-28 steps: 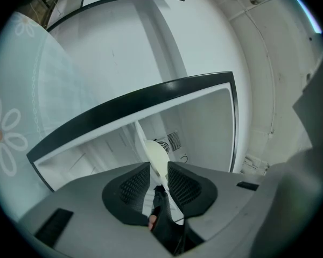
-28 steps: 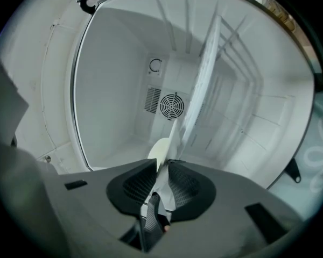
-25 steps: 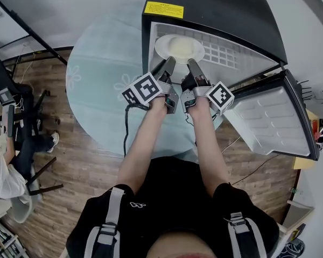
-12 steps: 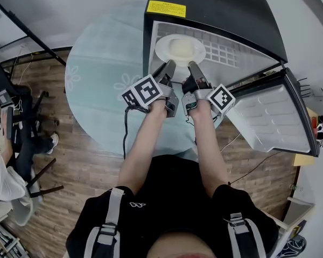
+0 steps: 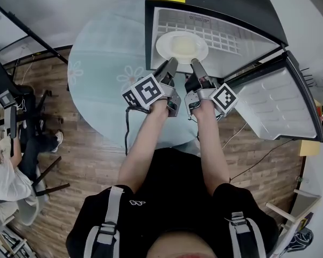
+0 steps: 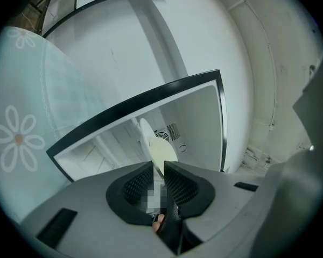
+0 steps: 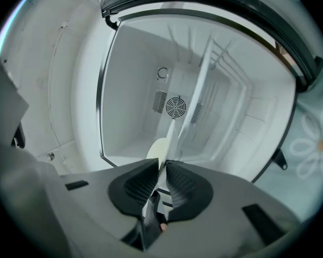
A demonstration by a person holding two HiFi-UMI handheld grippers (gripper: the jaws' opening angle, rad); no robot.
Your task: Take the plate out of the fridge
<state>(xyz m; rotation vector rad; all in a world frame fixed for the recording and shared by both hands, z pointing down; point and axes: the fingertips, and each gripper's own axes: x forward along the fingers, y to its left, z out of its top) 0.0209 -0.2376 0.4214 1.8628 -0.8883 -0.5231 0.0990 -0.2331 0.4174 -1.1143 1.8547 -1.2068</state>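
Note:
A white plate with a cream centre lies at the mouth of the open black fridge, level with its wire shelf. My left gripper grips the plate's near rim on the left side. My right gripper holds the same rim on the right. In the left gripper view the plate stands edge-on between the pads of the left gripper. In the right gripper view the plate's rim sits between the pads of the right gripper; those jaws are opening slightly.
The fridge door hangs open to the right. The fridge stands on a round table with a pale blue flowered cloth. A black cable trails over the table's near edge. A seated person and chairs are at the left, on wooden floor.
Both grippers have closed on the plate's near rim. The plate has come forward from deeper in the fridge to its mouth.

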